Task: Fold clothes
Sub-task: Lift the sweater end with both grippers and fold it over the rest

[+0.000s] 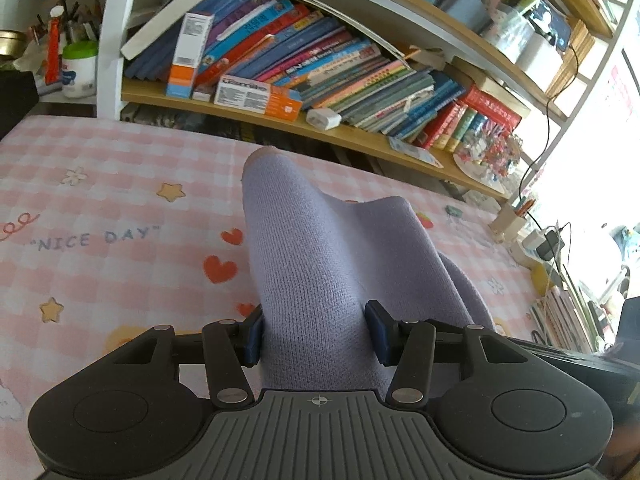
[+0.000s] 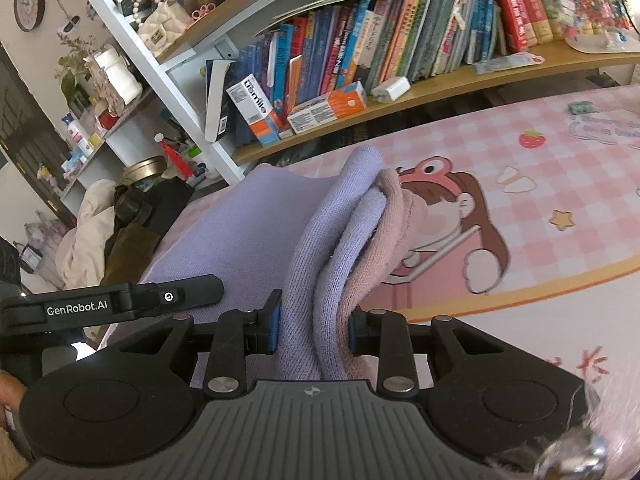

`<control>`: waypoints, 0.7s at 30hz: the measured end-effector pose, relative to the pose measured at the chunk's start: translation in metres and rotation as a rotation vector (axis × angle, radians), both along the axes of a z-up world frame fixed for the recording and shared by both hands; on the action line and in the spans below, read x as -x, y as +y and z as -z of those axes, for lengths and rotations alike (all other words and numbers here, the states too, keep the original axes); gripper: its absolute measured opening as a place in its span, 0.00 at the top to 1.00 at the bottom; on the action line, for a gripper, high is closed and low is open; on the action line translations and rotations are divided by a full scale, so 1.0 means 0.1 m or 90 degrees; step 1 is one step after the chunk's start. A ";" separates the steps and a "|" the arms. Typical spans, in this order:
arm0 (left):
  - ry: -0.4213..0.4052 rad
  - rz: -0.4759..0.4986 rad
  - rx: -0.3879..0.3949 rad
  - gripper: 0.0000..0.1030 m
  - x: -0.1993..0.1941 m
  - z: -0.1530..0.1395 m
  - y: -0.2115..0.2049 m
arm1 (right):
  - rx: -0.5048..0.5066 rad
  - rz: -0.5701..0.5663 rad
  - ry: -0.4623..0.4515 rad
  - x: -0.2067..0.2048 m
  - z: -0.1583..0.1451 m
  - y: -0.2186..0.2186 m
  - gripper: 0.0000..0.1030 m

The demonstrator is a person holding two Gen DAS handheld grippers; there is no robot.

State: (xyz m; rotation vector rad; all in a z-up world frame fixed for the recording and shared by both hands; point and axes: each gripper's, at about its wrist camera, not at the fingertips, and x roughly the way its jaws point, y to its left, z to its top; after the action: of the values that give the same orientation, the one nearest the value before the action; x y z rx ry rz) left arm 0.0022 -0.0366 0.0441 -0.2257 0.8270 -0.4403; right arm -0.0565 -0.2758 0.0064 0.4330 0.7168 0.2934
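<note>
The lilac knitted garment (image 1: 320,264) is held up over the pink checked mat (image 1: 100,208), and part of it hangs or lies on the mat behind the grippers. In the left wrist view a thick bundle of the knit is clamped between the blue pads of the left gripper (image 1: 316,332), so its jaws are closed on the garment at a fairly wide gap. In the right wrist view several layers of the same garment (image 2: 316,248), lilac outside and a pinker fabric inside, are pinched by the right gripper (image 2: 314,326), whose jaws are also closed on the cloth. The left gripper's black body (image 2: 120,300) is seen just beside it on the left.

The step in hand is judged to be a carry: two points of one edge are gripped and the cloth is being brought across the mat for a fold. How many folds are already made cannot be told.

For the next move, both grips should be kept firm and level, the edge laid over the lower part, and only then released. Behind the mat a bookshelf (image 1: 360,64) stands, well apart from the cloth.
</note>
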 end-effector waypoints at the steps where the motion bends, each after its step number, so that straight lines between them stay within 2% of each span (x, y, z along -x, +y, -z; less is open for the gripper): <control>1: 0.000 0.001 0.002 0.52 -0.03 0.00 0.05 | 0.002 0.001 0.000 -0.02 0.00 0.05 0.73; 12: 0.010 0.016 0.033 0.52 -0.45 0.06 0.62 | 0.032 0.010 0.000 -0.36 0.03 0.59 0.74; 21: -0.007 0.012 0.041 0.52 -1.01 0.14 0.96 | 0.070 -0.001 -0.027 -0.93 0.02 0.96 0.74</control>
State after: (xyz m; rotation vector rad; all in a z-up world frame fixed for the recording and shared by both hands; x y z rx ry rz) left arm 0.1032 0.0594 0.0301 -0.2761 0.8058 -0.4857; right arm 0.0362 -0.1796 0.0040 0.3210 0.6881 0.2622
